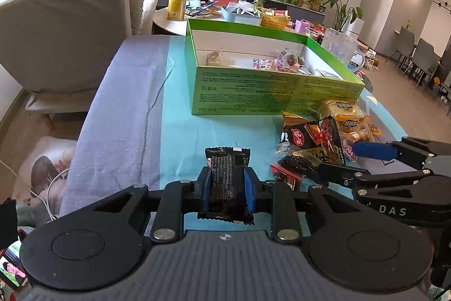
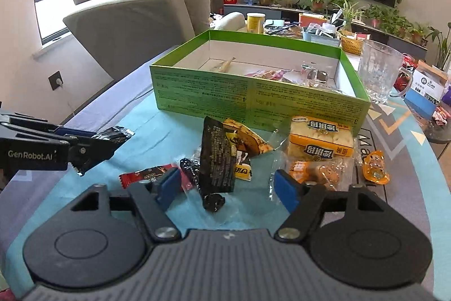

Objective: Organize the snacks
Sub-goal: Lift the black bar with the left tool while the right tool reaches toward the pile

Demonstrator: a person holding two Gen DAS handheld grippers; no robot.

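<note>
- Left claw (image 1: pixel 228 188) clamps a black foil snack packet (image 1: pixel 227 182); next it likely needs carrying into the open green cardboard box (image 1: pixel 270 92).
- Right claw (image 2: pixel 228 188) stands wide, empty, over the loose snack pile (image 2: pixel 253 154).

Left tool (image 1: pixel 228 189) clamped shut; right tool (image 2: pixel 227 189) apparently gaping, empty.

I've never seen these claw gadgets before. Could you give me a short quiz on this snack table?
1. True or false: the left claw grips a black snack packet.
2. What colour is the box that holds snacks?
3. The right claw is: A) shut on a packet, B) open above the loose snacks.

Key: 1 true; 2 green; 3 B.
</note>
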